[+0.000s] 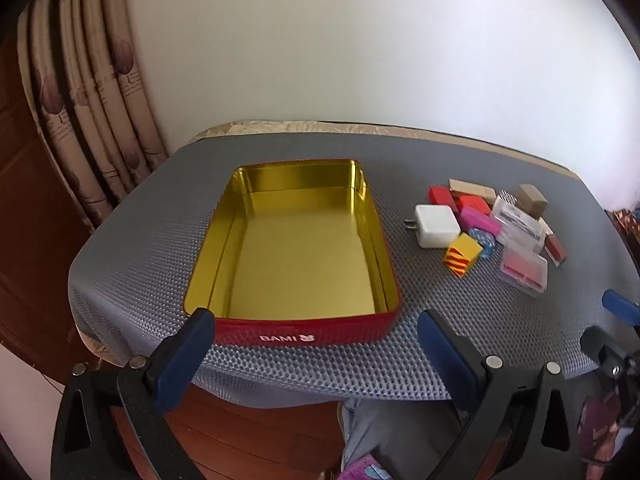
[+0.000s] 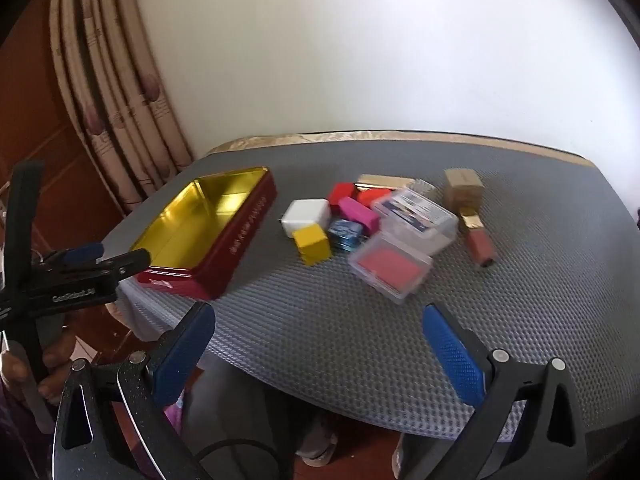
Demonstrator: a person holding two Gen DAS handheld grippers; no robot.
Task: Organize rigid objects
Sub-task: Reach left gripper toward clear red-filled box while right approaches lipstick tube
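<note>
Nearest the lens, left gripper (image 1: 316, 344) with blue-padded jaws spread wide, nothing between them, poised over the near edge of a worktop (image 1: 132, 248) covered in grey honeycomb matting. Likewise right gripper (image 2: 320, 344), jaws fully apart and empty, above the same near edge further along. At the left of the right wrist view, a hand (image 2: 28, 368) wrapped around the black handle of the left tool.

Just beyond the left jaws, an open red tin (image 1: 304, 330) with a shiny gold interior, empty, lettered BAMI on its near wall.

To the right of the tin and apart from it, a loose cluster of small rigid items: yellow cube (image 2: 313, 243) with red stripes on one face, white charger plug (image 2: 304, 216), blue patterned piece (image 2: 345, 233), pink block (image 2: 359, 209), two red blocks, clear case with a pink pan (image 2: 390, 266), clear box (image 2: 420, 216) holding printed cards, rose lip gloss tube (image 2: 480, 240) with a gold collar, tan carton (image 2: 464, 186), pale wooden block (image 2: 384, 180).

Farthest back, a plain white wall (image 1: 360, 48), and a beige patterned curtain (image 1: 92, 92) at the left.
</note>
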